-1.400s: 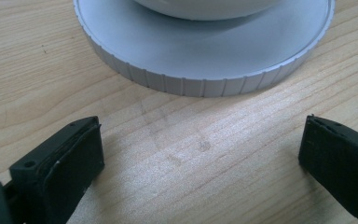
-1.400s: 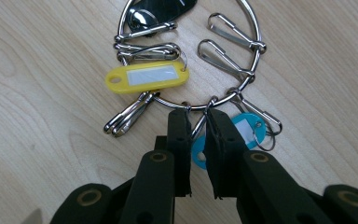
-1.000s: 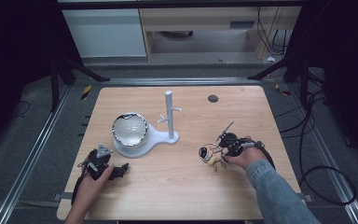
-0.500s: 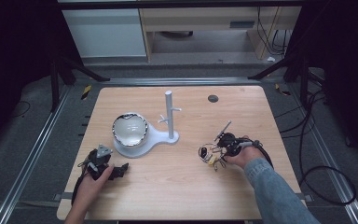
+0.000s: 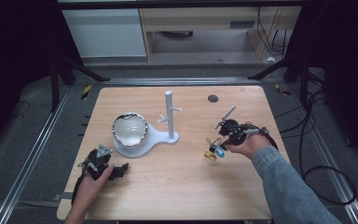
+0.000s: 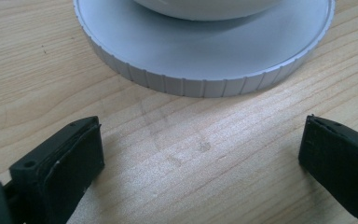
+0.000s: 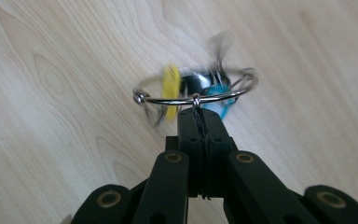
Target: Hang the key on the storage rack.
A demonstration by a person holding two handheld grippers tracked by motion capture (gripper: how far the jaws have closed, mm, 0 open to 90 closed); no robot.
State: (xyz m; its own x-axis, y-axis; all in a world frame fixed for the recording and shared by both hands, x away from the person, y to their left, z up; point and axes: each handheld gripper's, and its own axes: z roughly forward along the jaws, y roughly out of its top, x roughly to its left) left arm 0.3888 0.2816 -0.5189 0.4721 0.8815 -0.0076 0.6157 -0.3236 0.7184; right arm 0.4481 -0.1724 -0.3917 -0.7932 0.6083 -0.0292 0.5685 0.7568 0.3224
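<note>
In the high view, a white peg stand (image 5: 169, 116) with a round base rises near the middle of the wooden worktop (image 5: 177, 186), and a white bowl (image 5: 129, 129) sits on that base, left of the post. The right tool (image 5: 217, 145) is to the right of the stand, well apart from it, held in the person's right hand (image 5: 246, 142); a key ring (image 5: 213, 152) with a yellow tag and a blue one hangs at its tip, above the worktop. The left tool (image 5: 116, 170) rests on the worktop just in front of the stand's base, in the left hand (image 5: 92, 179).

In the left gripper view, the left tool (image 6: 200, 154) has its jaws wide apart with bare wood between them, and the ribbed rim of the stand's base (image 6: 200, 86) lies close ahead.

In the right gripper view, the right tool (image 7: 200, 119) has its jaws pressed together on the wire of the key ring (image 7: 193, 95), whose yellow and blue tags dangle blurred beyond the tip.
</note>
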